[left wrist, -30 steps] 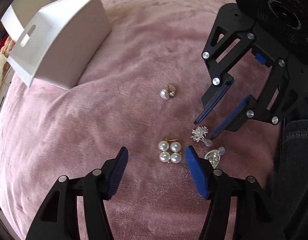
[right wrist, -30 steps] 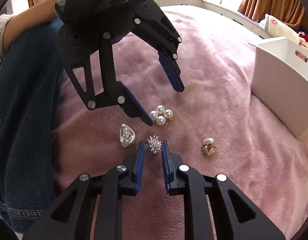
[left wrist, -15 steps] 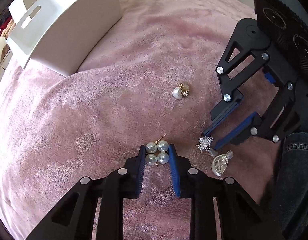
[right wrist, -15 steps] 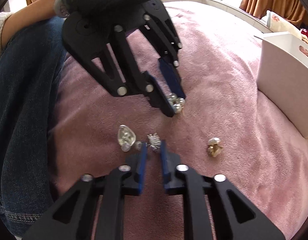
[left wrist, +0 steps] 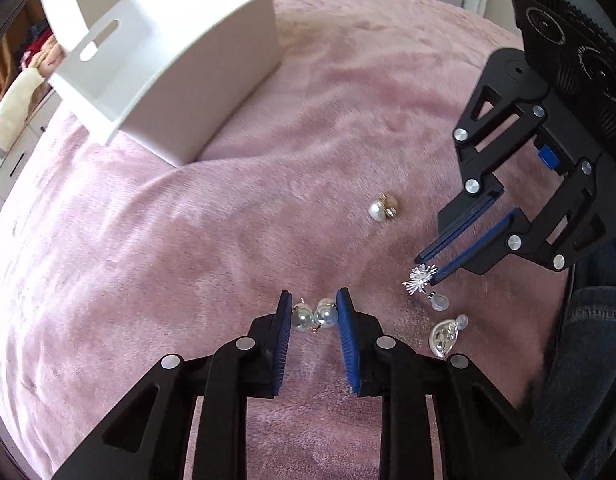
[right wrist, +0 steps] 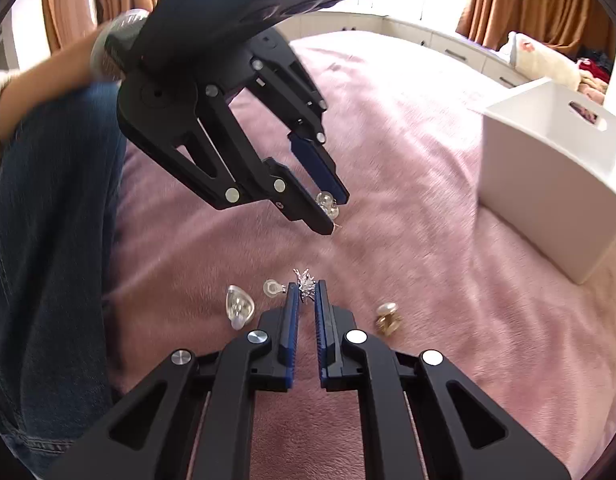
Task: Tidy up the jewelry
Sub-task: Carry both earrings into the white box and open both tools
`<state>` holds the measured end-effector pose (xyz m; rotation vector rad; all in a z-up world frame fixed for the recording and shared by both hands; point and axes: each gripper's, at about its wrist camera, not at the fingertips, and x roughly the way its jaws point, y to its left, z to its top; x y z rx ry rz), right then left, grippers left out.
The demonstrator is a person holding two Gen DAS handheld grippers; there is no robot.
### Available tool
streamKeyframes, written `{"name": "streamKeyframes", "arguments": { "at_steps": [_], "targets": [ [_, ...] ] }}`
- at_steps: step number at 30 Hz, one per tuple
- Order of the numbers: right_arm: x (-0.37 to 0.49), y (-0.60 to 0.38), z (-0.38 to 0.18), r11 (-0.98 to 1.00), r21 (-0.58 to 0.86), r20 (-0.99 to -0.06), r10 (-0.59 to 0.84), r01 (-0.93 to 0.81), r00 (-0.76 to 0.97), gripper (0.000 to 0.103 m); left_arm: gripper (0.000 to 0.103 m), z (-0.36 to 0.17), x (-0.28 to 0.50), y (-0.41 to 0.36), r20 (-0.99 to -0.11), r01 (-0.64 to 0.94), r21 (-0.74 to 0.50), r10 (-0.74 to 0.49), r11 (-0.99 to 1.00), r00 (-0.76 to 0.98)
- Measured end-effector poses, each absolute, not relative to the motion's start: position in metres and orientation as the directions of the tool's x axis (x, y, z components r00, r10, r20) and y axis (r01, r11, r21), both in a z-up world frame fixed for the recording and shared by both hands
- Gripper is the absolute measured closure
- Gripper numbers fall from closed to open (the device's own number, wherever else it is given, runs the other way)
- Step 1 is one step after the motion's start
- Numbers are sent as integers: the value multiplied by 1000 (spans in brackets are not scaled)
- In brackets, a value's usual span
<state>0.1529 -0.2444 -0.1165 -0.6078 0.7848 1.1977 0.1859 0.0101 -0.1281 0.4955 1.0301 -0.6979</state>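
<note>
My left gripper (left wrist: pixel 313 305) is shut on the pearl cluster earring (left wrist: pixel 313 317) and holds it above the pink blanket; it also shows in the right wrist view (right wrist: pixel 327 205). My right gripper (right wrist: pixel 306 286) is shut on the silver spiky earring (right wrist: pixel 305 280), lifted just off the blanket; the same earring shows in the left wrist view (left wrist: pixel 419 276). A clear earring back (left wrist: pixel 439 302) hangs under it. A silver teardrop earring (left wrist: pixel 443 338) and a pearl-and-gold earring (left wrist: pixel 383 209) lie on the blanket. The white box (left wrist: pixel 180 80) stands at the far left.
The pink blanket (left wrist: pixel 188 240) covers the whole bed surface. The person's jeans-clad leg (right wrist: pixel 48 240) is at the left in the right wrist view. Cabinets and curtains stand beyond the bed's far edge.
My left gripper closed on the pearl cluster and lifted it. My right gripper closed on the spiky earring and raised it slightly.
</note>
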Motion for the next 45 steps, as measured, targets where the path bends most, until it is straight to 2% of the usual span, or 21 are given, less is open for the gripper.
{"name": "streamKeyframes", "arguments": {
  "at_steps": [14, 25, 29, 33, 36, 40, 45],
  "targets": [
    [185, -260, -42, 435, -22, -625, 697, -900, 352, 94, 76, -45, 192, 39, -757, 551, 96, -299, 829, 581],
    [241, -281, 8, 615, -40, -524, 658, -788, 541, 94, 76, 9, 221, 20, -621, 484, 94, -329, 870, 712],
    [264, -287, 11, 704, -86, -504, 580, -705, 640, 94, 76, 11, 249, 2, -619, 464, 170, -272, 869, 737],
    [288, -290, -5, 755, -149, -519, 490, -638, 701, 94, 76, 3, 282, -3, -620, 449, 86, -305, 889, 723],
    [295, -290, -17, 756, -110, -524, 508, -645, 684, 94, 76, -14, 299, -6, -632, 456, 18, -343, 890, 695],
    [304, -283, -24, 748, -117, -528, 510, -653, 679, 94, 75, -36, 309, -13, -647, 456, 9, -343, 890, 682],
    [314, -280, -28, 755, -94, -530, 514, -649, 675, 94, 75, -41, 316, -11, -614, 426, 6, -333, 905, 716]
  ]
}}
